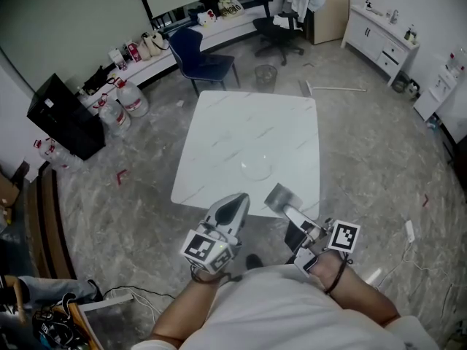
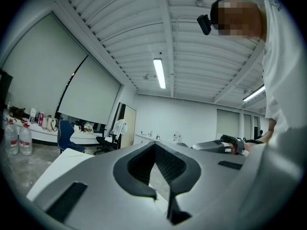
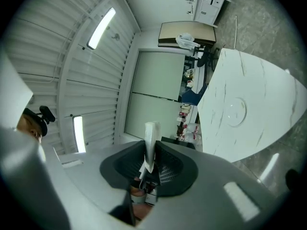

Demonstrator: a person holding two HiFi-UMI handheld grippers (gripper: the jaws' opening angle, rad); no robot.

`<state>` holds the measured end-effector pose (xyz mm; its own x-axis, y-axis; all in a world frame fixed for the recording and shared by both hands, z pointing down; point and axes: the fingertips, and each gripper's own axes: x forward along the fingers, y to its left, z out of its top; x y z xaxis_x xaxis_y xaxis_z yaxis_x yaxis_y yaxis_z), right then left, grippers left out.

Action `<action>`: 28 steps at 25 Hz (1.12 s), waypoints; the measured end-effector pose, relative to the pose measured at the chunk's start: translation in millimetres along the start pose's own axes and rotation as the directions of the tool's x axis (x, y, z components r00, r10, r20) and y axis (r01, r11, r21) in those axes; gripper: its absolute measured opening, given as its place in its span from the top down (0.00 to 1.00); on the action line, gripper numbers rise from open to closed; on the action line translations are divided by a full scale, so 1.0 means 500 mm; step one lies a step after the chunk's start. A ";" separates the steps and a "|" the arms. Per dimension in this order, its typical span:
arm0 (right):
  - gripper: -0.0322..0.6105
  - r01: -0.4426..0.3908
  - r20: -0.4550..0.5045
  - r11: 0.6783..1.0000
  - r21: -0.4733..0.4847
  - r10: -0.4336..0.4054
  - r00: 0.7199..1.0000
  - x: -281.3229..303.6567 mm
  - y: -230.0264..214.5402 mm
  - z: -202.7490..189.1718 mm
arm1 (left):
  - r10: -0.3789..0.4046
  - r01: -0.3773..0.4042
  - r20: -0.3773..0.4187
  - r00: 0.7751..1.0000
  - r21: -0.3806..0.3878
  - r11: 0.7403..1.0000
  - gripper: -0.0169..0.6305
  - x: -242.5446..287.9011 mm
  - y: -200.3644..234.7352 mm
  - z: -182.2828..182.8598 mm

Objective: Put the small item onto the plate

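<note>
A white marble table stands ahead of me, and a clear glass plate lies on its near half. My right gripper hovers over the near table edge, short of the plate. It is shut on a small white packet that sticks up between the jaws. From the right gripper view, the plate sits far out on the table. My left gripper hangs beside it at the same edge. In the left gripper view its tips meet with nothing between them.
Beyond the table stand a blue chair, a black office chair and a mesh waste bin. Water bottles and a black cabinet are at the left. White drawers line the right wall.
</note>
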<state>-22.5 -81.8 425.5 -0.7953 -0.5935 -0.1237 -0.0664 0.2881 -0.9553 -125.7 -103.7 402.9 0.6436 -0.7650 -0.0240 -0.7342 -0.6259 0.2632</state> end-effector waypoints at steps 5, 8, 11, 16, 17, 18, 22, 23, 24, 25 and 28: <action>0.84 0.018 -0.019 1.000 0.021 -0.017 1.000 0.036 -0.048 0.038 | 0.023 -0.023 -0.011 1.000 -0.001 1.000 0.96 0.041 0.047 0.000; 0.84 0.027 -0.040 0.999 0.046 -0.025 0.999 0.066 -0.089 0.072 | 0.043 -0.043 -0.017 0.999 0.001 0.999 0.96 0.075 0.082 -0.006; 0.84 0.026 -0.060 0.998 0.059 -0.022 0.998 0.107 -0.124 0.121 | 0.073 -0.073 -0.024 0.997 0.006 0.997 0.96 0.116 0.125 -0.010; 0.84 -0.007 -0.129 0.998 0.059 0.015 0.992 0.180 -0.172 0.207 | 0.142 -0.143 -0.043 0.989 -0.022 0.989 0.96 0.209 0.207 -0.018; 0.84 -0.009 -0.144 0.998 0.059 0.017 0.989 0.191 -0.185 0.222 | 0.152 -0.153 -0.041 0.988 -0.020 0.988 0.96 0.227 0.219 -0.022; 0.84 -0.009 -0.156 0.998 0.059 0.018 0.988 0.201 -0.197 0.236 | 0.161 -0.161 -0.040 0.986 -0.019 0.987 0.96 0.244 0.230 -0.025; 0.84 -0.006 -0.186 0.997 0.072 0.020 0.982 0.234 -0.227 0.281 | 0.187 -0.188 -0.044 0.981 -0.027 0.982 0.96 0.301 0.267 -0.031; 0.84 0.002 -0.193 0.997 0.076 0.013 0.981 0.238 -0.236 0.287 | 0.191 -0.193 -0.047 0.980 -0.028 0.981 0.96 0.311 0.274 -0.032; 0.84 0.012 -0.198 0.997 0.080 0.004 0.980 0.242 -0.247 0.290 | 0.193 -0.195 -0.050 0.980 -0.029 0.980 0.96 0.320 0.281 -0.033; 0.84 0.021 -0.202 0.996 0.082 -0.004 0.979 0.246 -0.259 0.293 | 0.192 -0.194 -0.053 0.980 -0.027 0.981 0.96 0.328 0.288 -0.036; 0.84 0.051 -0.206 0.995 0.089 -0.032 0.978 0.266 -0.307 0.305 | 0.192 -0.194 -0.066 0.979 -0.016 0.981 0.96 0.351 0.320 -0.053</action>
<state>-26.1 -319.4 514.8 -0.8996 -0.4353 -0.0350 -0.0536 0.1895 -0.9804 -124.8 -334.0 466.2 0.5033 -0.8593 0.0911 -0.8414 -0.4634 0.2780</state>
